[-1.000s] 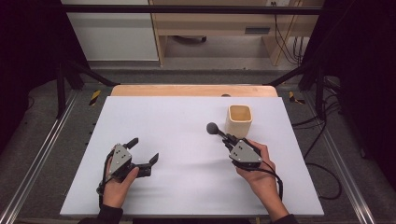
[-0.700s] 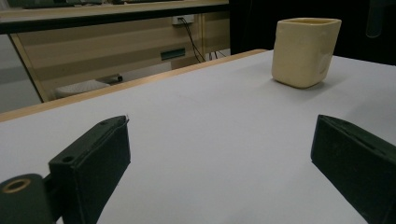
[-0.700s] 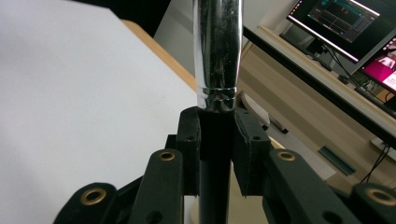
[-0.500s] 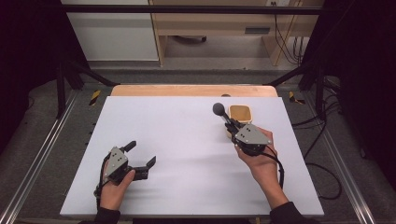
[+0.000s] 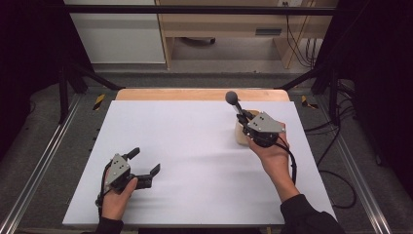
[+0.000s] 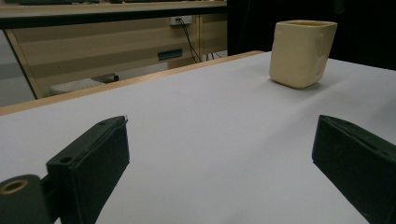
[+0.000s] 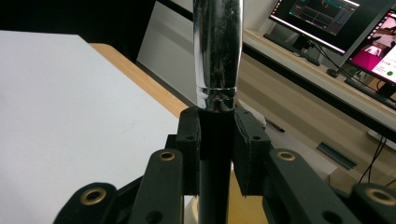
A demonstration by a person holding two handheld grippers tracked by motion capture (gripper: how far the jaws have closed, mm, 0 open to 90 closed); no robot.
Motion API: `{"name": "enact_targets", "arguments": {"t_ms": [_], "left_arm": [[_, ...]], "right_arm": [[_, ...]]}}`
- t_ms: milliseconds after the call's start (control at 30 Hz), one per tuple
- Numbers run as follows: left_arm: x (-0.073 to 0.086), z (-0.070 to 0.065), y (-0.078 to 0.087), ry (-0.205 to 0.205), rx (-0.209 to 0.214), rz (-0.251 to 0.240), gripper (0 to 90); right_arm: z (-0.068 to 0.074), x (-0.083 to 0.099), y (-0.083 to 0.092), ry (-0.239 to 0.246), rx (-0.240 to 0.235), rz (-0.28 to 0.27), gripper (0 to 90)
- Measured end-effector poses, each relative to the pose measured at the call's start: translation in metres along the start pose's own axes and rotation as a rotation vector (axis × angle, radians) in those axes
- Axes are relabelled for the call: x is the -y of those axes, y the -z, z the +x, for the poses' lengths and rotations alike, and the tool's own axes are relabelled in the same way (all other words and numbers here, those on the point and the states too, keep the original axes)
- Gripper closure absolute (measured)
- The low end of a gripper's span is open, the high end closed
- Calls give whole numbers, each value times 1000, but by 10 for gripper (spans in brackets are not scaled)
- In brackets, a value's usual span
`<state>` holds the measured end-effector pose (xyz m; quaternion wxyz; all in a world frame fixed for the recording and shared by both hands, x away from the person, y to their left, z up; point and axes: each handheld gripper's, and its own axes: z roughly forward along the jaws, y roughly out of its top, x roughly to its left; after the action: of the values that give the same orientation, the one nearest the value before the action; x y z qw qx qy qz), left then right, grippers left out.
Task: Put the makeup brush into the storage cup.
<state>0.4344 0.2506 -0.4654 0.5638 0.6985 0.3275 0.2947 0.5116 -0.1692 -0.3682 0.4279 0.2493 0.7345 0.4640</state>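
Observation:
My right gripper [image 5: 243,118] is shut on a utensil [image 5: 234,102] with a black handle, a chrome shaft and a round dark head that points up and away. In the right gripper view the pads [image 7: 250,151] clamp the utensil's black handle [image 7: 215,154], and the chrome shaft rises above them. The gripper hovers over a cream square cup [image 5: 240,136], which it partly hides. My left gripper [image 5: 145,161] sits low at the table's near left, open with nothing between its jaws. In the left gripper view [image 6: 222,128] the cup [image 6: 302,52] stands far ahead to the right.
The white table top [image 5: 185,146] has a wooden strip [image 5: 195,94] along its far edge. Metal rails [image 5: 44,165] run along both sides, and cables [image 5: 336,170] lie on the floor at the right. A shelf unit [image 5: 219,29] stands beyond the table.
My right gripper has lifted the utensil and carried it away from the person, from beside the cup to above it. The left gripper has stayed almost in place.

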Motion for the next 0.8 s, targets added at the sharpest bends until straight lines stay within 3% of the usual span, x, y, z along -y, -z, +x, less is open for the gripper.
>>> {"name": "enact_targets", "arguments": {"t_ms": [167, 800], "left_arm": [[0, 1, 1, 4, 1, -6, 37], [0, 6, 4, 14, 1, -15, 37]], "right_arm": [[-7, 1, -3, -20, 33, 4, 744], [-26, 10, -13, -156, 32, -16, 744]]}}
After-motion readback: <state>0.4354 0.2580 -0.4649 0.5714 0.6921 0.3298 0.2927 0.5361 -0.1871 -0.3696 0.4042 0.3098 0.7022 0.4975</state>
